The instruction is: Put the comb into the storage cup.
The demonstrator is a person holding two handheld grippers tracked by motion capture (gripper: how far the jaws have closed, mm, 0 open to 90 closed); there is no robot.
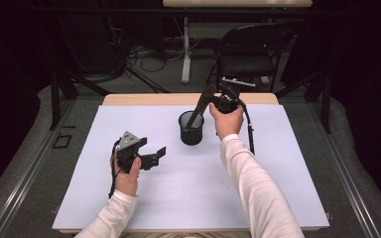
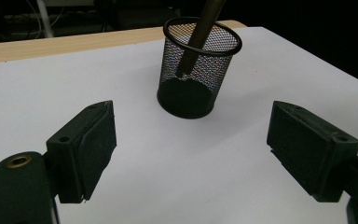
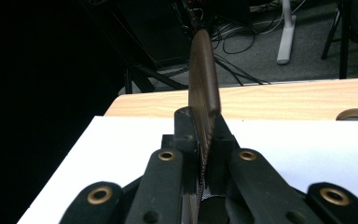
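From the high view, one round black wire-mesh cup stands upright near the middle of a smooth white sheet that covers a pale wooden table. One long, flat, dark brown stick leans into the cup, its lower end inside and its upper end clamped in the right gripper, which is held above and just behind the cup's right side. The left gripper, matt black with one grey three-cornered plate on top, is low over the sheet, well apart from the cup, its two jaws spread wide with nothing between them. One black folding chair stands beyond the table. In the left gripper view, the cup shows a fine see-through mesh wall, a solid rolled rim and a dark round base; the stick slants down through its mouth, and the two blocky jaws stand far apart over the bare sheet. In the right gripper view, the two jaws are pressed together on the stick, seen edge-on as a thin brown blade with a finely ribbed lower edge and a rounded tip.
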